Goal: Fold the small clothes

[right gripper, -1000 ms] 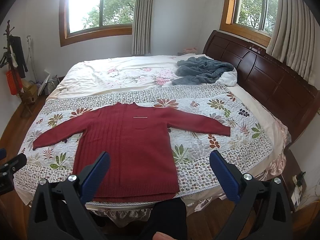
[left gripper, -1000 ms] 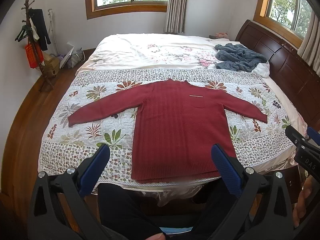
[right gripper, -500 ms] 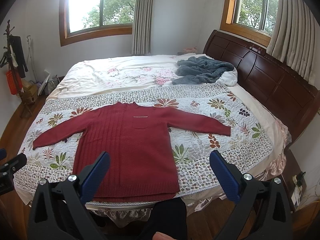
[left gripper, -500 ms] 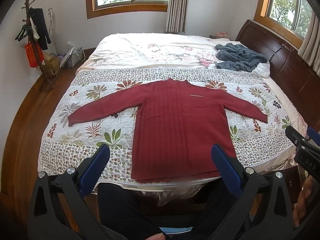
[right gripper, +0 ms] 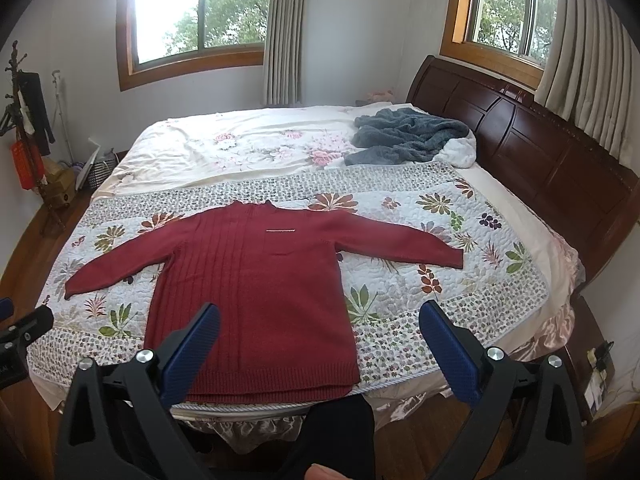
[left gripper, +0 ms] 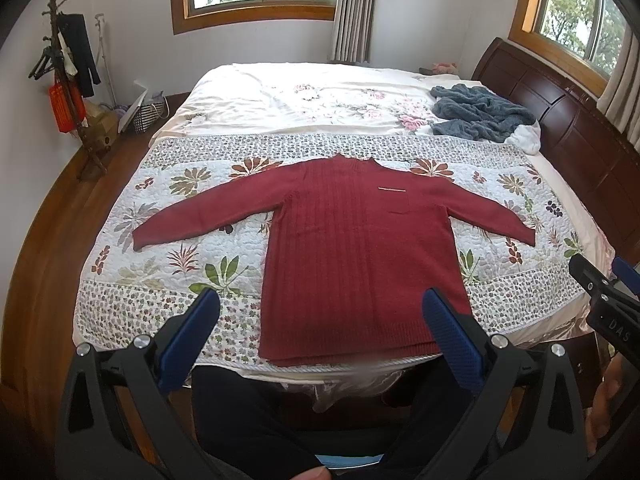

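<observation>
White walls, wooden floor (left gripper: pixel 44 240), two wood-framed windows (right gripper: pixel 196 24), dark headboard (right gripper: pixel 540 140), bed (right gripper: pixel 248 144), coat rack (left gripper: pixel 68 80); daylit.

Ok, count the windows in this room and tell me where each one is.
2. One window is in the far wall beyond the bed's far side; the other window is above the dark wooden headboard. Walls behind the cameras are unseen, so more may exist.

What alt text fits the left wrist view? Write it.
A dark red knit sweater lies flat, sleeves spread, on a floral quilt across a bed. The open left gripper hovers at its hem; a blue-grey blanket sits crumpled near the wooden headboard.
</observation>
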A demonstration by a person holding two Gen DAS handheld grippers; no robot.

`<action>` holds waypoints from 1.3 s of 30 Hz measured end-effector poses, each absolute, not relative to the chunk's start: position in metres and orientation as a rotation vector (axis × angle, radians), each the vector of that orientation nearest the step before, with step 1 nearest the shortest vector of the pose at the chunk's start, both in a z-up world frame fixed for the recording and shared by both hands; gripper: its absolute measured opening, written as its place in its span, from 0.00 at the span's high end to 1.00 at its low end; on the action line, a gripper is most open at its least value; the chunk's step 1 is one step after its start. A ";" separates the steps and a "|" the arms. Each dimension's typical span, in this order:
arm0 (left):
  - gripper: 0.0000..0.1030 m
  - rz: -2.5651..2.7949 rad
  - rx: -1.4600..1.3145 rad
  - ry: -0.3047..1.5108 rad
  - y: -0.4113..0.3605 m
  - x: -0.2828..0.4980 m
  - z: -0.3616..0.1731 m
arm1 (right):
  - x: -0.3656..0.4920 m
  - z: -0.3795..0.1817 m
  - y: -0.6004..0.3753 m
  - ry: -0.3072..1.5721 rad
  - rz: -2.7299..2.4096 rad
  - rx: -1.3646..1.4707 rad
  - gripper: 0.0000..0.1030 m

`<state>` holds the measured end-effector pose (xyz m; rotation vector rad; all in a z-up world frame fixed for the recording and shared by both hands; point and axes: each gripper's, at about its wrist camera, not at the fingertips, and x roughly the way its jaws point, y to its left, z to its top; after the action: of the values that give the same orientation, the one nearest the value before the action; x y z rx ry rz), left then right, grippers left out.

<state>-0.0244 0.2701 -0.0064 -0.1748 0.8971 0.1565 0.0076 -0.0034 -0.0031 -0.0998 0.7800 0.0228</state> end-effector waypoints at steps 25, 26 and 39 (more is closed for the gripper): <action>0.03 -0.030 -0.211 0.824 0.253 0.101 -0.078 | 0.229 -0.263 -0.327 1.016 -0.033 0.920 0.42; 0.03 -0.044 -0.226 0.831 0.252 0.105 -0.081 | 0.237 -0.276 -0.343 0.998 -0.039 0.990 0.43; 0.03 -0.132 -0.453 0.987 0.248 0.159 -0.142 | 0.326 -0.389 -0.463 0.710 -0.157 1.465 0.53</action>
<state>0.1588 0.2478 -0.1424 -0.4533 0.9867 -0.1316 0.3256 -0.4631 -0.3887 1.4647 0.7102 -0.1566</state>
